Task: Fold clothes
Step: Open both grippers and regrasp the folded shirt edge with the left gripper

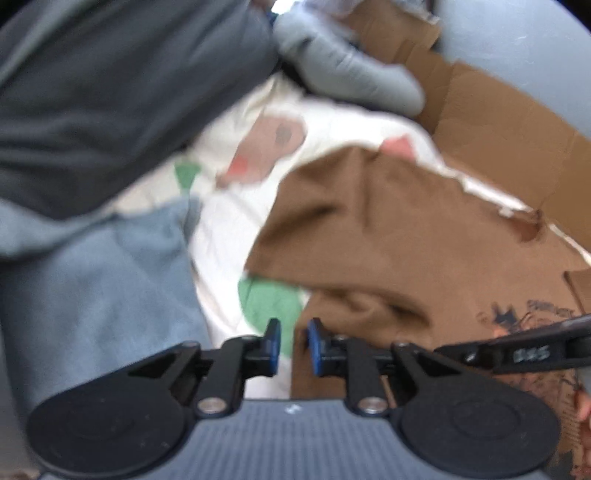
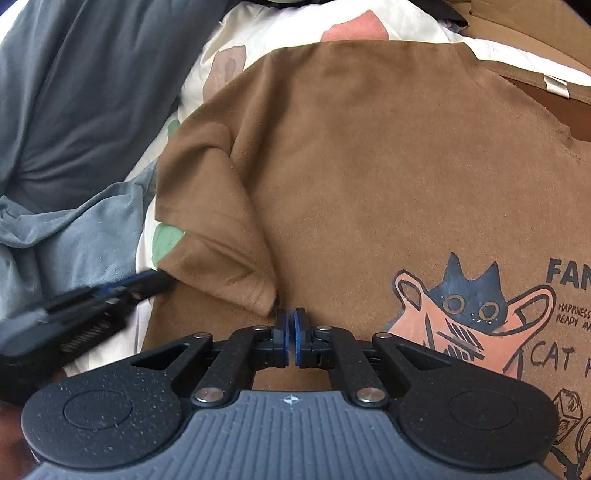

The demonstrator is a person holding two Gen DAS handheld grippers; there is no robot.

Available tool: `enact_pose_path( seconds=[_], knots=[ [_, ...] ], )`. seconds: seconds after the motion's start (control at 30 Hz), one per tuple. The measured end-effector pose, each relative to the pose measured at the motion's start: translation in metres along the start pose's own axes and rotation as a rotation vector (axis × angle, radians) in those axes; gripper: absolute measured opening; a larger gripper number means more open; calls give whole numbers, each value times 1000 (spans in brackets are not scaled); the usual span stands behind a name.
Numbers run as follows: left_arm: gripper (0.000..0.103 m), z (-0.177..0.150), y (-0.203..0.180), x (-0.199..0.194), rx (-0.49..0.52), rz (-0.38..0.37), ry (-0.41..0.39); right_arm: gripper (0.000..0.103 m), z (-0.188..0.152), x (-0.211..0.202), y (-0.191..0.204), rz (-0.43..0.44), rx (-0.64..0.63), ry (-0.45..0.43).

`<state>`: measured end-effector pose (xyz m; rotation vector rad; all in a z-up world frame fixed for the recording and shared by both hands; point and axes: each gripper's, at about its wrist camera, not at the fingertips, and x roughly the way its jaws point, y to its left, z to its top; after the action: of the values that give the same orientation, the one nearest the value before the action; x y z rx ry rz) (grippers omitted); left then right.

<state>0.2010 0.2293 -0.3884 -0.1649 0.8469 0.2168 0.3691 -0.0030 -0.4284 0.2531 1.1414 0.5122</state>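
Ahead and to the right of the fingers, flattened brown cardboard (image 1: 491,122) lies with a torn pale edge. It reaches the far right corner in the right wrist view (image 2: 535,33). Beyond it spreads a plain grey surface (image 1: 517,40).

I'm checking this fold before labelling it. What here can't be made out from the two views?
- Brown T-shirt: the print's lettering is cut off by the right edge in the right wrist view.
- Right tool: whether it pinches cloth; its own body hides the fingertips' lower part.
- Left wrist view: motion blur smears the patterned white cloth.
- Shirt hem: hidden under both tools.
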Motion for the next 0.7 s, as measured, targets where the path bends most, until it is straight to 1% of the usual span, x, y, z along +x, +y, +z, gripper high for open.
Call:
enact_pose_path(
  seconds=[0.1,0.17,0.23,0.33,0.43,0.47,0.57,0.7],
  knots=[
    [30,8,2,-9,-19,-10,-40,22,0,-4,0,4,-15,-13],
    [32,13,4,-6,-28,8,-57,23,1,-6,0,2,-21,-25],
    [32,18,6,2,-41,36,-47,23,2,-8,0,1,-27,-31],
    [34,24,13,12,-70,43,-49,23,2,-14,-1,6,-35,-46],
    [36,25,21,22,-68,81,-45,25,3,-17,-3,12,-40,-61],
    [36,26,23,27,-77,84,-39,28,3,-18,-3,14,-41,-66],
    [36,27,29,39,-100,72,-22,33,3,-20,-4,19,-47,-80],
    [36,24,32,51,-102,69,-22,33,4,-20,-2,22,-58,-98]
  ],
)
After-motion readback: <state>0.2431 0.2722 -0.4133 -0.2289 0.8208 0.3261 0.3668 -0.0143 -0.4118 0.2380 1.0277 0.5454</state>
